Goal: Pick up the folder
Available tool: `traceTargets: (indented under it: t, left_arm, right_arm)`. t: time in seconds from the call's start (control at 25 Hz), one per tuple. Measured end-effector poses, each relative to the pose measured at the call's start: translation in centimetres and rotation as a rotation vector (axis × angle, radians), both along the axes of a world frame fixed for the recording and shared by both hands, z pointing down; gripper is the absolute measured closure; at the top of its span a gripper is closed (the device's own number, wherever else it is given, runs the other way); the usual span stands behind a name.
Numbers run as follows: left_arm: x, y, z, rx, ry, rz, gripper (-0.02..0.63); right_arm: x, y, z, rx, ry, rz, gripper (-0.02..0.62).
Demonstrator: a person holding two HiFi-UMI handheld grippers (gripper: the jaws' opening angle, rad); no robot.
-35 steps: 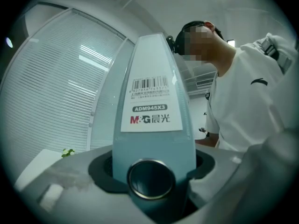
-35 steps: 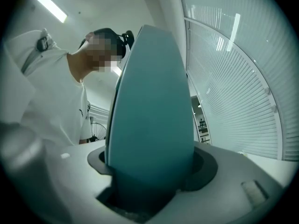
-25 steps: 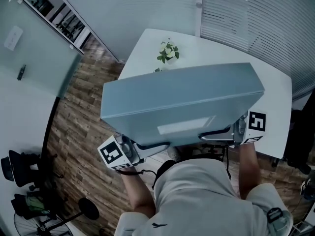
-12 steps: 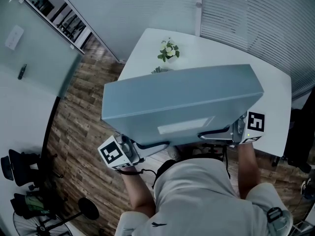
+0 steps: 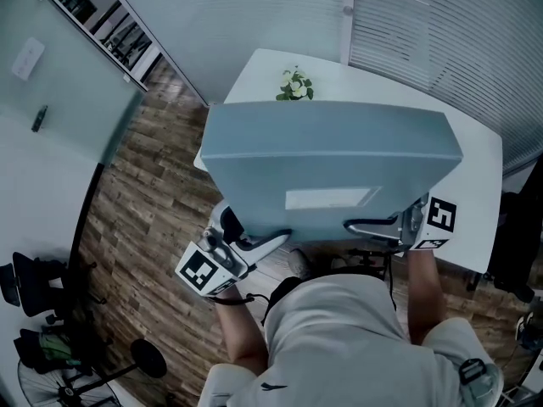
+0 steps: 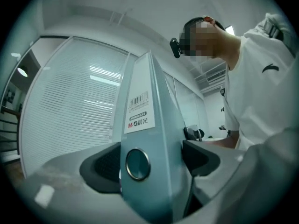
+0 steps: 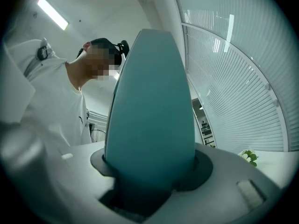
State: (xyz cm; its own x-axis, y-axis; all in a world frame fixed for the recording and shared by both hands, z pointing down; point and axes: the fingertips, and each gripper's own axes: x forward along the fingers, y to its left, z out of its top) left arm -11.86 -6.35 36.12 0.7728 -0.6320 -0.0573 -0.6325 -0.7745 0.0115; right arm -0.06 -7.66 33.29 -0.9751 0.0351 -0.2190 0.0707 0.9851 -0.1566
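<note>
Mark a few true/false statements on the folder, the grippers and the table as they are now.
1. The folder lies flat on the table. False: it is held up in the air above the table.
2. The folder stands between the fingers of the left gripper. True. Those fingers have just been opening wider, with the folder between them.
3. The right gripper is empty. False: its fingers are closed on the folder's edge.
4. A small plant stands on the table, beyond the folder. True.
</note>
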Motion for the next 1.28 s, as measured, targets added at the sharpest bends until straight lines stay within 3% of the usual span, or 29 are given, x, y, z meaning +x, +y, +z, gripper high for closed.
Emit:
traceTargets:
  t: [0.08,0.24,0.44,0.52,0.6,0.68,0.84,0.92,1.08,1.16,1.28]
  left_arm:
    - [-1.0,-0.3,-0.5,0.033,0.018,-0.061,0.187]
    - [-5.5,0.3,-2.9,0.116,0.153,-0.218,0.244]
    - [-10.0,1.3,-3.0,0.115,0.229,-0.364,0.305]
    - [-12.1,1.3,-2.3,0.106,0.213,-0.51,0.364]
    - [-14.6,1.7,-1.8,0.106,0.183,-0.709,0.416]
    - [-17.1,2.7,-1.5,0.12,0.164,-0.903,0.43]
    - [-21.1,5.4,-1.1,0.127,0.202,-1.174,0.477]
    - [-22.3,6.2,-0.6,0.119,0.23,-1.231,0.491]
    - [-23.0,6.9,0.1,0.098,0.262,-1.259,0.503]
    - [-22.7,6.9,0.0,0.097,0.244,-1.263,0.505]
    - [-21.9,6.5,-0.1,0.117,0.158,-1.273,0.525]
  right_arm:
    - [0.2,-0.6,0.0,-0.001,-0.004,0.03,0.316]
    - [2.1,-3.2,0.0,-0.012,-0.001,0.179,0.316]
    - [5.6,-6.4,-1.1,0.016,-0.026,0.397,0.316]
    - [6.7,-7.7,-1.8,0.05,-0.013,0.527,0.316]
    - [8.0,-8.9,-2.0,0.077,0.016,0.682,0.314]
    - [9.4,-9.7,-1.5,0.082,0.048,0.814,0.314]
    - [11.4,-10.0,0.4,0.041,0.063,0.927,0.314]
    - [11.7,-9.9,1.4,0.014,0.06,0.932,0.314]
    - [10.9,-9.5,2.8,0.02,0.101,0.92,0.316]
    - [10.3,-9.5,3.2,0.06,0.153,0.928,0.316]
    - [9.5,-9.7,3.8,0.134,0.237,0.951,0.316]
